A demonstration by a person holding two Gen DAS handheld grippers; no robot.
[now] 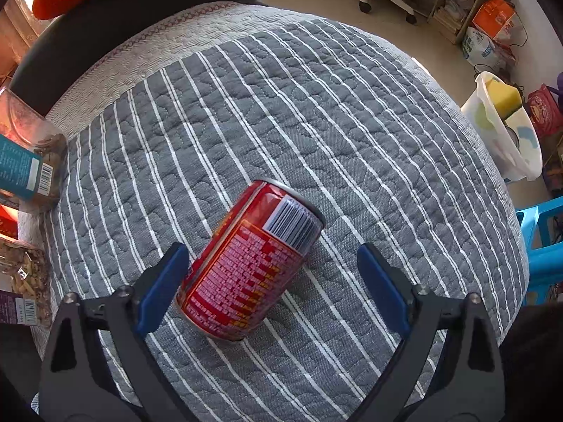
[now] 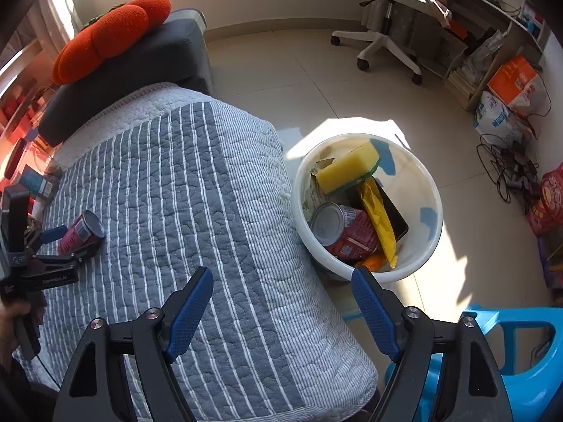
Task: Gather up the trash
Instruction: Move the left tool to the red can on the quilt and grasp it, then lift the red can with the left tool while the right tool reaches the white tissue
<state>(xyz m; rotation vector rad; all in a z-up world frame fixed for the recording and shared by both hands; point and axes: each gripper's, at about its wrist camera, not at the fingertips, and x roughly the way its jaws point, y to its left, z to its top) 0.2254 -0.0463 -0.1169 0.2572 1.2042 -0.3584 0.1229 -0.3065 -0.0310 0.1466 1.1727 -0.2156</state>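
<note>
A red drink can [image 1: 246, 263] lies on its side on the grey striped quilt [image 1: 281, 112]. My left gripper [image 1: 272, 263] is open, its blue fingers on either side of the can; the left finger is close to it, the right one apart. The can [image 2: 81, 232] and left gripper [image 2: 52, 242] also show in the right wrist view. My right gripper [image 2: 281, 281] is open and empty, over the quilt's edge near a white bucket [image 2: 422, 190] on the floor. The bucket holds a yellow sponge [image 2: 346, 167], another can [image 2: 341, 228] and a yellow wrapper.
Snack jars and packets [image 1: 31, 165] lie at the quilt's left edge. An orange cushion [image 2: 109, 35] sits on a dark armrest. A blue plastic stool [image 2: 510, 344] stands by the bucket. An office chair [image 2: 383, 35], bags and cables [image 2: 510, 165] stand on the tiled floor.
</note>
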